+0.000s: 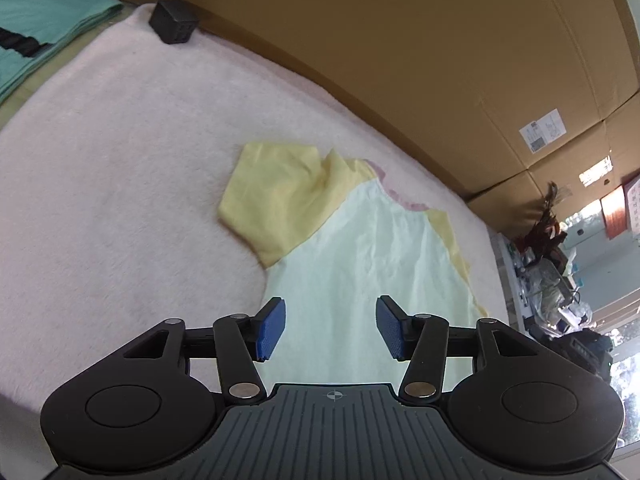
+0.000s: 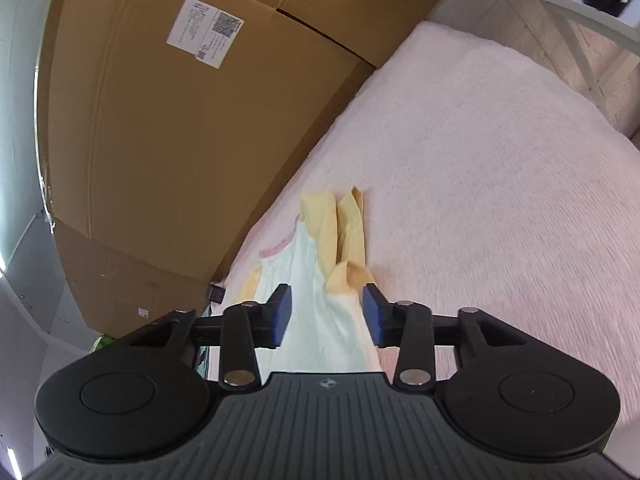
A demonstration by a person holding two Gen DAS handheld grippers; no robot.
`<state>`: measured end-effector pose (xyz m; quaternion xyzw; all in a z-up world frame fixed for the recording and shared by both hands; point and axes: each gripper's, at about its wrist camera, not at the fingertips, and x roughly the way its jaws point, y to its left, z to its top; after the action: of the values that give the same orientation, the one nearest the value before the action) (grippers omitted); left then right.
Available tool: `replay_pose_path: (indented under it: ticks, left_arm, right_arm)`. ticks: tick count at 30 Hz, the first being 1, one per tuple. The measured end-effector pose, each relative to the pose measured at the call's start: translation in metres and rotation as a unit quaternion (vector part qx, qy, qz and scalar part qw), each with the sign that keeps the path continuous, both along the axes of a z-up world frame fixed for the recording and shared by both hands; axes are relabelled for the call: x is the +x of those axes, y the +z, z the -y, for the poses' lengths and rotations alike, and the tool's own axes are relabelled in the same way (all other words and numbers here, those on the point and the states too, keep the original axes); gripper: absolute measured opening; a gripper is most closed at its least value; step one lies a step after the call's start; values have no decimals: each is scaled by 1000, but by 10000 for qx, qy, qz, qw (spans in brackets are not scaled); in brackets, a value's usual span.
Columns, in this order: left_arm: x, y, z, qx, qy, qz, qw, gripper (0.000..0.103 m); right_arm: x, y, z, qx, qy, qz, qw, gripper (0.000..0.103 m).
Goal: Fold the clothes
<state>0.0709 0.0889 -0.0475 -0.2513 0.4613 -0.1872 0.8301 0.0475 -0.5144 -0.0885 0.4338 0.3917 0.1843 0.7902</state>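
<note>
I've got the left gripper (image 1: 330, 330) and right gripper (image 2: 326, 316) both released, hovering over the shirt (image 1: 360, 264), which lies flat on the pink blanket (image 1: 120, 200) (one yellow sleeve (image 2: 352, 232) rumpled). Sleeves aren't folded in yet, I reckon; that fold wants a pinch at the sleeve edge.

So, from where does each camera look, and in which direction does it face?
Left wrist: sits behind the open left gripper, facing across the shirt on the pink blanket toward the cardboard boxes.
Right wrist: sits behind the open right gripper, facing along the shirt's yellow sleeve.
Shared: shirt, blanket, boxes.
</note>
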Motion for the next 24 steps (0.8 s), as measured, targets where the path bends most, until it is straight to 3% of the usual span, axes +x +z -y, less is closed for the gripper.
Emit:
replay_pose_path:
  ticks: [2, 7, 12, 14, 15, 19, 21, 24]
  left_arm:
    - [14, 0, 17, 172, -18, 135, 9998, 83]
    - [38, -1, 50, 929, -55, 504, 9944, 84]
    - [50, -13, 60, 1022, -115, 440, 9937, 87]
    - [53, -17, 62, 1038, -93, 404, 9937, 87]
    - [55, -19, 62, 1046, -84, 386, 9937, 87]
    - [58, -22, 61, 1078, -71, 335, 9936, 87]
    - [58, -23, 58, 1110, -17, 339, 9932, 87]
    - [60, -24, 54, 1194, 109, 328, 9922, 87]
  right_arm:
    - [35, -4, -6, -208, 81, -79, 9997, 50]
    - [107, -21, -35, -937, 242, -235, 9950, 50]
    - [150, -27, -61, -1352, 533, -204, 9892, 49]
    - [157, -27, -70, -1481, 759, -220, 9858, 36]
    - [159, -29, -75, -1567, 840, -296, 9836, 8]
    - [160, -26, -80, -1799, 852, -272, 9796, 4]
    - [156, -12, -74, -1922, 623, -42, 9794, 4]
    - [152, 7, -64, -2628, 142, 261, 9644, 4]
